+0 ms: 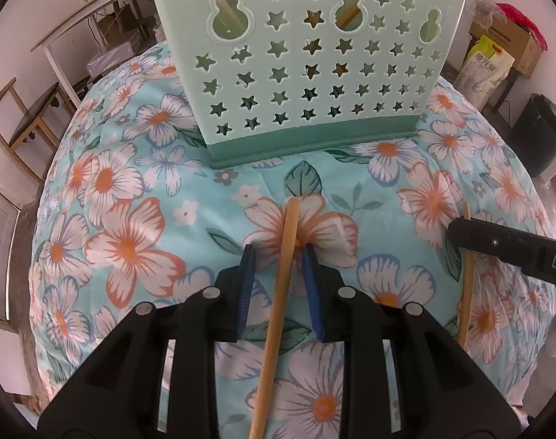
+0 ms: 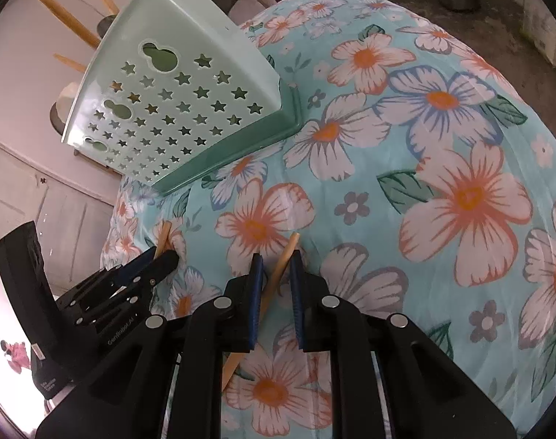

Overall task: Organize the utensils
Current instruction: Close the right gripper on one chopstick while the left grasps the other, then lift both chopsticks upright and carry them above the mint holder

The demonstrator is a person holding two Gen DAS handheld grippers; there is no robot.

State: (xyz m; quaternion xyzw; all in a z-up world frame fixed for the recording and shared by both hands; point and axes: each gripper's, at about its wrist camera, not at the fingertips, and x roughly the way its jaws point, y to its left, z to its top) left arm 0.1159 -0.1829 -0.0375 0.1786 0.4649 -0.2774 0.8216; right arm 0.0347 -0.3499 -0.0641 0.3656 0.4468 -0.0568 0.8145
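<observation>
A mint green utensil holder (image 1: 307, 69) with star holes stands on the floral tablecloth, with wooden utensils inside; it also shows in the right wrist view (image 2: 190, 109). My left gripper (image 1: 278, 252) is open, its blue pads on either side of a wooden stick (image 1: 281, 292) lying on the cloth. My right gripper (image 2: 276, 258) is open around a second wooden stick (image 2: 278, 274) on the cloth. The right gripper's finger (image 1: 497, 245) and its stick (image 1: 467, 281) show at the right of the left wrist view. The left gripper (image 2: 161, 256) shows at the left of the right wrist view.
The round table is covered by a blue floral cloth (image 1: 131, 190). A wooden chair (image 1: 25, 124) and a desk (image 1: 87, 11) stand to the left. Boxes and bags (image 1: 497, 47) and a black bin (image 1: 541, 135) stand to the right.
</observation>
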